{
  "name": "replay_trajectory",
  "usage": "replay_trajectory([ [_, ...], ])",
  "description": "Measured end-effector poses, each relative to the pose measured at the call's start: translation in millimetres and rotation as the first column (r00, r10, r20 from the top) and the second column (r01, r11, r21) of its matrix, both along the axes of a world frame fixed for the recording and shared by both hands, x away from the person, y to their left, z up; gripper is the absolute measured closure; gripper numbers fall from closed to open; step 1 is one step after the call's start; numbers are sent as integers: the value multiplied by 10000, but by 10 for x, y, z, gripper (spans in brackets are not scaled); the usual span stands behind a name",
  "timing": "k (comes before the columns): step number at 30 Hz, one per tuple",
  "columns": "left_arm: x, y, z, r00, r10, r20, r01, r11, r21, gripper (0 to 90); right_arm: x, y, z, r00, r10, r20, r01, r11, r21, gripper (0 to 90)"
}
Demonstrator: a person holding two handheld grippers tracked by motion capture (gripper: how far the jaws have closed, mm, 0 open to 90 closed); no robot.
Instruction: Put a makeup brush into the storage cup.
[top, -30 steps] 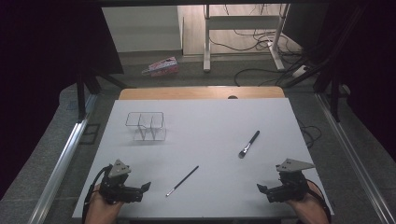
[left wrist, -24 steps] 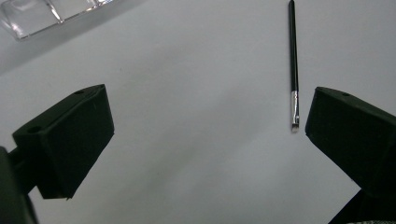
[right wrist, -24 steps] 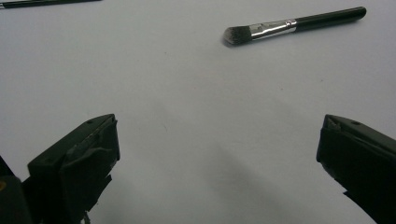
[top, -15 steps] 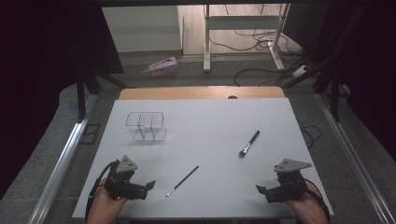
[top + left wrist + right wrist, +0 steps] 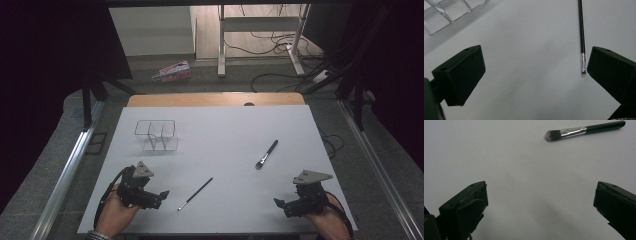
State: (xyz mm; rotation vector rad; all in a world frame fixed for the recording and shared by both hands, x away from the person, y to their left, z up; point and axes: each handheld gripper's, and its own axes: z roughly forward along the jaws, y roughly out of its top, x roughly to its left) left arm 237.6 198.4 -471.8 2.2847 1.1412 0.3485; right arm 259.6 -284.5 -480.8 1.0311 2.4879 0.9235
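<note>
The left gripper [image 5: 161,194], jaws spread, is approaching the thin black liner brush [image 5: 581,37], needing alignment over its handle (right gripper [image 5: 278,203] is idling, spread).

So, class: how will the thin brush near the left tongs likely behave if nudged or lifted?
The thin brush has a long, slim, round-looking handle lying flat, so it will probably roll. It looks straight and rigid, likely stiff and light. The open left tongs would need to close far on so narrow a shaft.

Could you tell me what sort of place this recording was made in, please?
Probably a lab or workshop recording station: a white-topped table under a fixed camera, a bare floor with loose cables behind, and the legs of another desk.
</note>
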Motion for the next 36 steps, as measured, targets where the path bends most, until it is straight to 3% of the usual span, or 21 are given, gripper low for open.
replay_trajectory([
  [10,133,-154,49,9971,-477,-598,512,9970,575,22,3,3,-12,10000,-28,-64,28,9999,-107,0],
  [16,222,-259,60,9928,-689,-982,807,9893,1212,22,3,8,-22,9999,-32,-164,28,9997,-239,0],
  [24,305,-390,31,9864,-909,-1366,1100,9841,1393,24,6,8,-30,9998,-44,-197,38,9995,-309,0],
  [30,362,-524,18,9790,-1178,-1666,1469,9735,1750,26,5,14,-40,9996,-36,-290,24,9993,-382,0],
  [36,411,-659,33,9748,-1307,-1808,1627,9709,1755,29,5,18,-45,9995,-32,-327,18,9991,-421,0],
])
